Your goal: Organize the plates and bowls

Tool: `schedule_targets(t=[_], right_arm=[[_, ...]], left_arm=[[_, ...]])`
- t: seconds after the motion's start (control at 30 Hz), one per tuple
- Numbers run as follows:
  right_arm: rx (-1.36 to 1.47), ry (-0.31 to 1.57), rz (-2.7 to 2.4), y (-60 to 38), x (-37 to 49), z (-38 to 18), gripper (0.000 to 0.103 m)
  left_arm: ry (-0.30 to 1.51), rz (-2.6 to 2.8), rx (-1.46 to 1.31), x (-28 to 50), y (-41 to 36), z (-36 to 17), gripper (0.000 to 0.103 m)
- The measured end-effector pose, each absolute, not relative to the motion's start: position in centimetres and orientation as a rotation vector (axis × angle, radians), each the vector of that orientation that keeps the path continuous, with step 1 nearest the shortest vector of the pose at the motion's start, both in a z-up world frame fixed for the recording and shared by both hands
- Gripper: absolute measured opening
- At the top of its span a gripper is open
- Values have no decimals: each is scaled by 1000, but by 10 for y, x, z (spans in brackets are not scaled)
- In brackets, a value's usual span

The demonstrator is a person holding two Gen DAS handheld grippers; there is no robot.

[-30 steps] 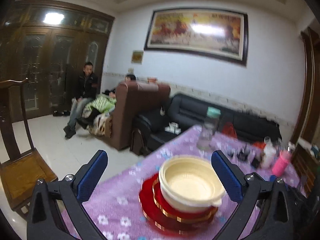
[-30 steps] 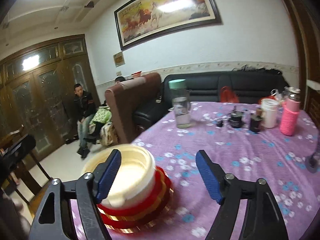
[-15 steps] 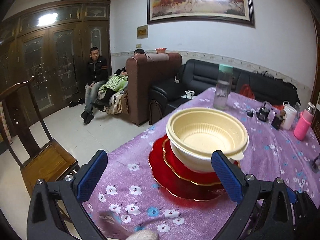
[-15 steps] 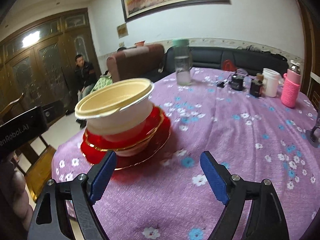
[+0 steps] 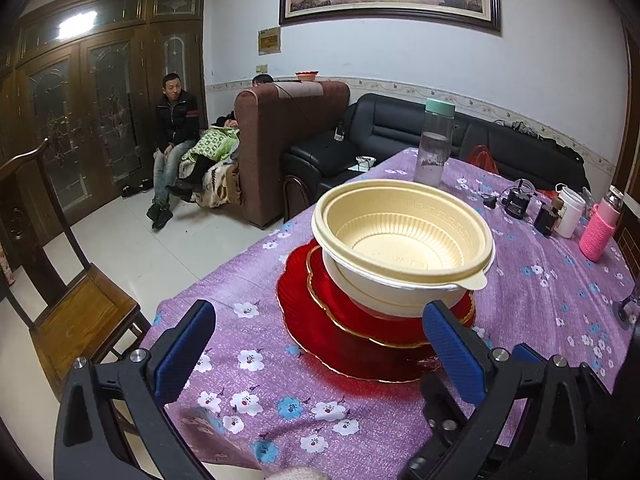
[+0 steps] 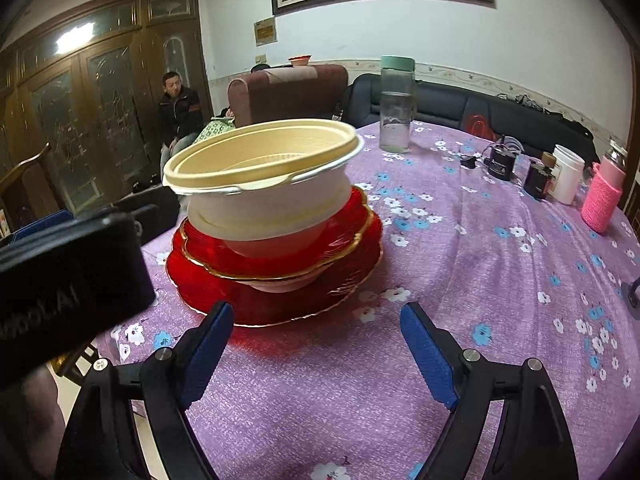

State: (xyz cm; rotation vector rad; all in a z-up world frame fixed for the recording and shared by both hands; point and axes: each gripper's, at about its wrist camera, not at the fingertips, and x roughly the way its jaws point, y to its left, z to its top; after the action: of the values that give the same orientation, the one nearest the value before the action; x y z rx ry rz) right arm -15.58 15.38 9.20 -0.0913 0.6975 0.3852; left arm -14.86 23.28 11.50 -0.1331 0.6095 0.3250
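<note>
On the near left part of the purple flower-printed tablecloth [image 5: 360,420] stands a single stack of tableware. At its base lies one wide red glass plate with a gold rim [image 5: 320,344]; on it sits one smaller red gold-rimmed dish [image 5: 340,312], and in the right wrist view a pale bowl base [image 6: 280,284] shows between these two. On top rests a cream ribbed plastic bowl [image 5: 400,236] nested in a white plastic bowl [image 5: 360,280], so two bowls show clearly at the top, tilted slightly.

Before the stack, the left gripper [image 5: 316,352] hangs with its two blue-padded fingers [image 5: 184,348] spread wide, holding nothing, the right pad just in front of the plate's edge. The right gripper [image 6: 316,352] is likewise spread wide and empty, its left pad close to the plate rim, not clearly touching.

Farther right on the table stand one clear bottle with a mint lid [image 5: 434,148], two small dark items [image 6: 516,172], one white cup [image 6: 568,178], and one pink knitted-sleeve bottle [image 6: 602,196].
</note>
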Motion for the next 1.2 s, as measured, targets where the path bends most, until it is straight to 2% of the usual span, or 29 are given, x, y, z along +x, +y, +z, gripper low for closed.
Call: schedule_targets(t=[1.2], right_arm=[[-65, 778, 360, 172, -129, 72, 89]], left_arm=[[731, 259, -191, -122, 248, 86, 103]])
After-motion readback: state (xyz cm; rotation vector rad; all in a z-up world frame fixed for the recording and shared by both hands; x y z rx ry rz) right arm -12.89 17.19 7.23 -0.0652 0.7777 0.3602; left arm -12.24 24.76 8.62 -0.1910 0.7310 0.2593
